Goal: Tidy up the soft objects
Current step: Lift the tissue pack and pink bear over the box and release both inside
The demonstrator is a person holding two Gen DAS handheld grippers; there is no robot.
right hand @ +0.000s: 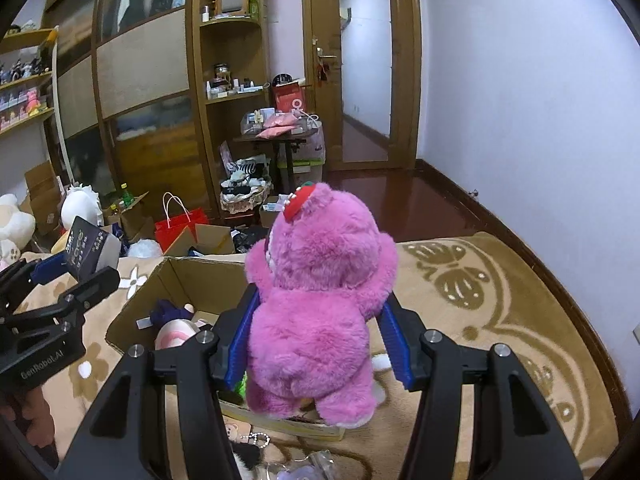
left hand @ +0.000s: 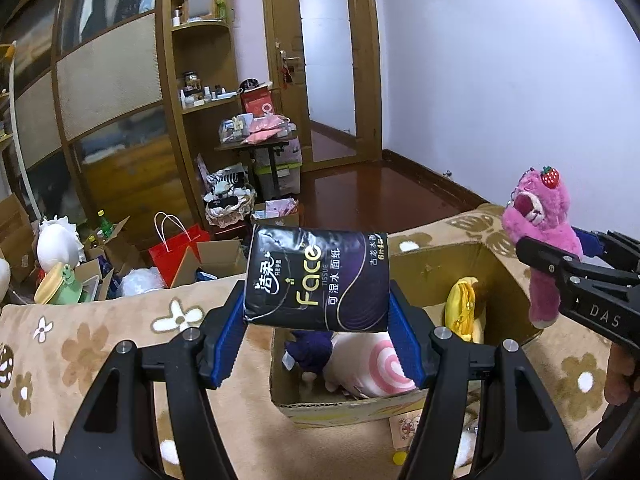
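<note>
My left gripper (left hand: 316, 320) is shut on a black tissue pack (left hand: 318, 278) and holds it above the near left part of an open cardboard box (left hand: 432, 264). The pack also shows in the right wrist view (right hand: 90, 250). My right gripper (right hand: 320, 332) is shut on a pink plush bear (right hand: 320, 300) with a strawberry on its head, held upright at the box's right side. The bear also shows in the left wrist view (left hand: 540, 240). Inside the box lie a white plush with a pink swirl (left hand: 372, 364), a dark blue plush (left hand: 312, 350) and a yellow plush (left hand: 464, 308).
The box sits on a beige flowered blanket (left hand: 100, 340). Small items lie on the blanket near the box's front (right hand: 280, 452). Beyond the blanket's edge the floor holds cardboard boxes, a red bag (left hand: 176, 246) and plush toys (left hand: 60, 244). A wardrobe and door stand behind.
</note>
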